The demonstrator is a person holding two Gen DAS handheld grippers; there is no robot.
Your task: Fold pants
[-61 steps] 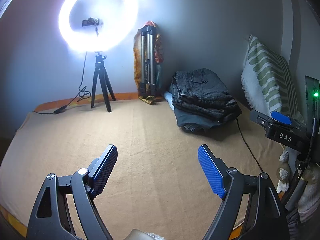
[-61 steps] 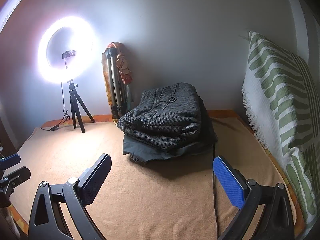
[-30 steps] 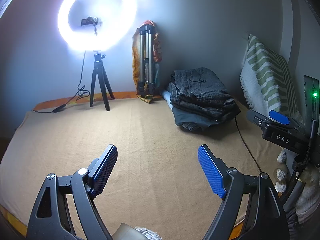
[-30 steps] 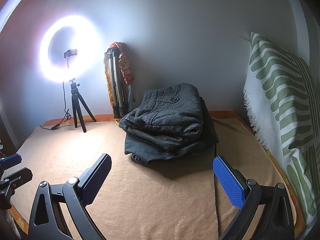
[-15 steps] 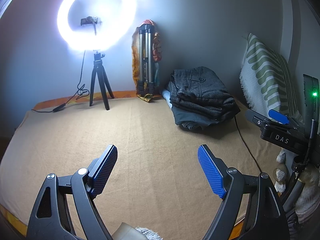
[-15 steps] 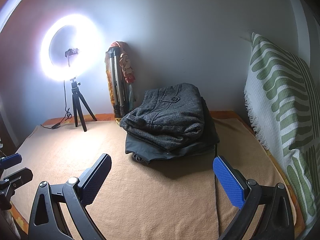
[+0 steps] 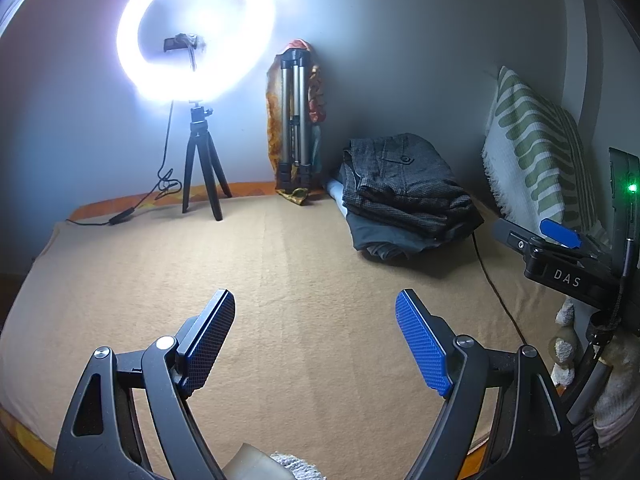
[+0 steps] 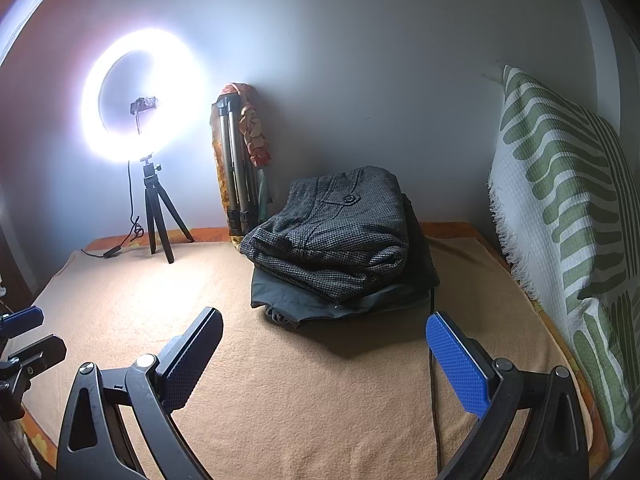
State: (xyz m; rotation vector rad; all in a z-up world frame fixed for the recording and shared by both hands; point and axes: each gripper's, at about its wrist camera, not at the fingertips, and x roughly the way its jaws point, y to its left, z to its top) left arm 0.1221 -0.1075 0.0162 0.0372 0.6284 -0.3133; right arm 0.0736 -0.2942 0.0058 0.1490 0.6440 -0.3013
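Observation:
A folded pair of dark grey houndstooth pants (image 8: 336,236) lies on top of a stack of other folded dark clothes (image 8: 352,300) at the far right of the tan blanket (image 8: 280,380). The stack also shows in the left wrist view (image 7: 404,188). My left gripper (image 7: 316,340) is open and empty, held over the blanket well short of the stack. My right gripper (image 8: 324,356) is open and empty, just in front of the stack. The right gripper's body shows at the right edge of the left wrist view (image 7: 560,256).
A lit ring light on a small tripod (image 7: 196,32) stands at the back left with its cable (image 7: 120,216) on the blanket. A folded tripod (image 7: 296,120) leans on the wall. A green striped pillow (image 8: 568,208) stands at right. A black cable (image 8: 434,380) runs beside the stack.
Both grippers have drifted slightly; the views shift a little and the stack sits a touch lower and nearer in the right wrist view. Both stay open and empty.

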